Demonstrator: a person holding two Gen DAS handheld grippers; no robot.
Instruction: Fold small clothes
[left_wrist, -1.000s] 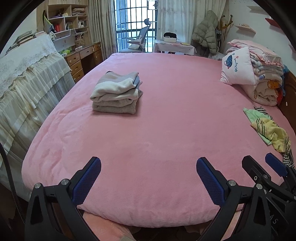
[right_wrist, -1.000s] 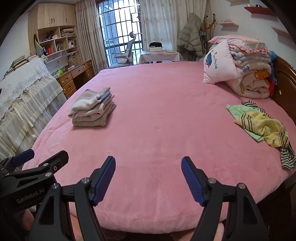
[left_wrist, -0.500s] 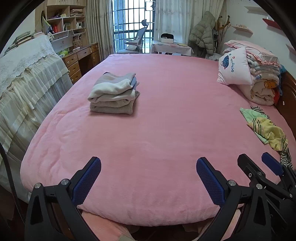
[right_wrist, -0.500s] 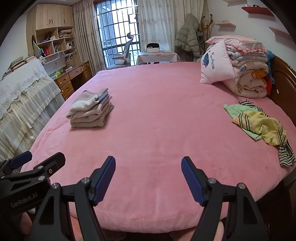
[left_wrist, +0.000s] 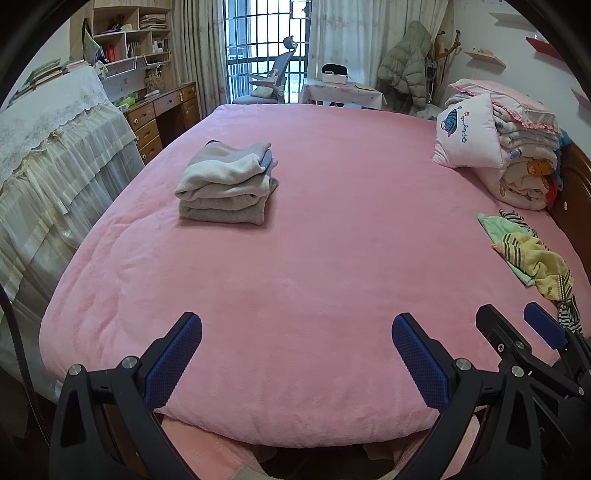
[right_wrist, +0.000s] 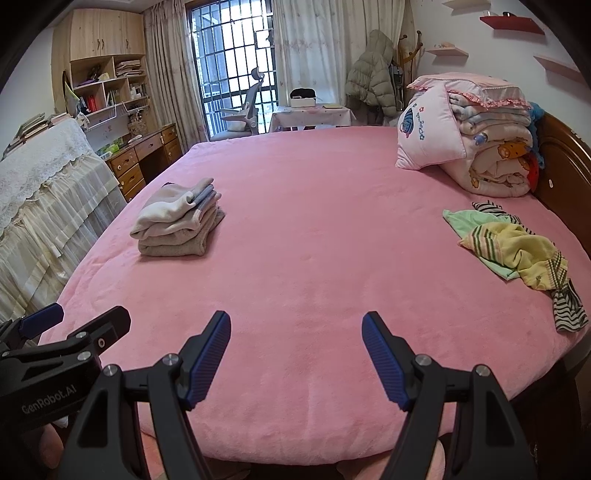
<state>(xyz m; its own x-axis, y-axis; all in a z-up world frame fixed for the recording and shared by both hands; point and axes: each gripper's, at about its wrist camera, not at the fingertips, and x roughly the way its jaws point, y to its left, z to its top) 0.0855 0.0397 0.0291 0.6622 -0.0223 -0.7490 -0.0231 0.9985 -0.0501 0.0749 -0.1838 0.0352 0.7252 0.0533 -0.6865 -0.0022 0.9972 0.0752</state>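
Note:
A stack of folded beige and grey clothes (left_wrist: 227, 184) lies on the left part of the pink bed (left_wrist: 332, 240); it also shows in the right wrist view (right_wrist: 177, 221). A loose heap of small clothes, green, yellow and striped (right_wrist: 517, 251), lies at the bed's right side, also in the left wrist view (left_wrist: 532, 254). My left gripper (left_wrist: 297, 332) is open and empty over the bed's near edge. My right gripper (right_wrist: 295, 328) is open and empty beside it, and shows at the right in the left wrist view (left_wrist: 517, 325).
A pink pillow and folded quilts (right_wrist: 469, 136) are piled at the far right by the wooden headboard (right_wrist: 565, 162). A lace-covered piece of furniture (left_wrist: 55, 166) stands left of the bed. A desk (right_wrist: 147, 155), chair and window are beyond.
Both grippers have drawn back and risen a little, so the bed looks slightly farther and lower. Both stay open. The clothes have not moved.

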